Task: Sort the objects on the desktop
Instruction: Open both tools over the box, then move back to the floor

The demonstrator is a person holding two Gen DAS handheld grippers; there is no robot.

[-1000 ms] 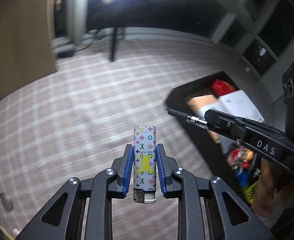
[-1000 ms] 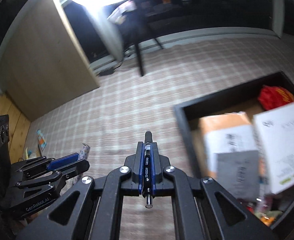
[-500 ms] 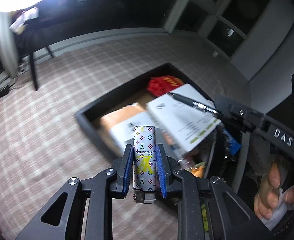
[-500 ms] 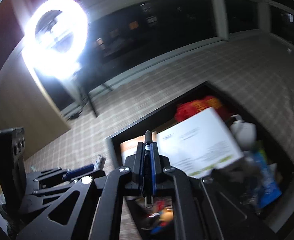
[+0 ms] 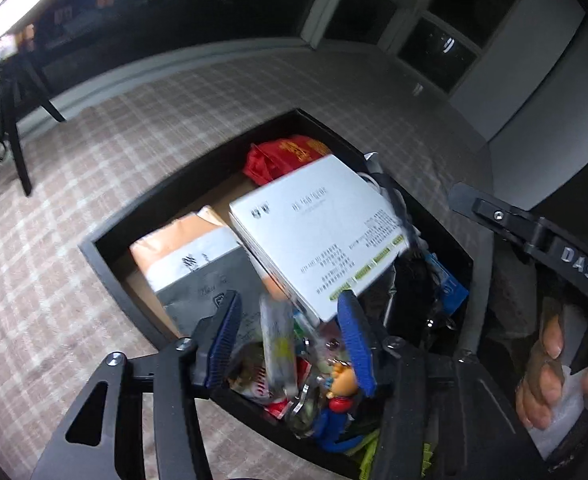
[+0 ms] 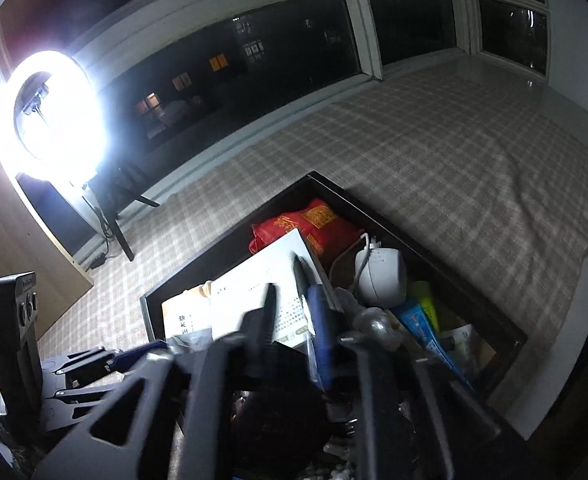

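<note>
Left wrist view: left claw (image 5: 289,340) opening over black box (image 5: 105,258), blurred patterned lighter (image 5: 277,350) loose between blue pads (image 5: 223,340), above clutter beside white carton (image 5: 314,232). Right wrist view: right claw (image 6: 294,308) opening too, dark pen (image 6: 304,276) against right pad, grip uncertain, over same carton.

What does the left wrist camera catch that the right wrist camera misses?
Left wrist only: a toy figure in the black box and a person's hand at the right edge.

Right wrist only: a glaring ring light and a white rounded device.

Both: the box, a white booklet and a red packet.
</note>
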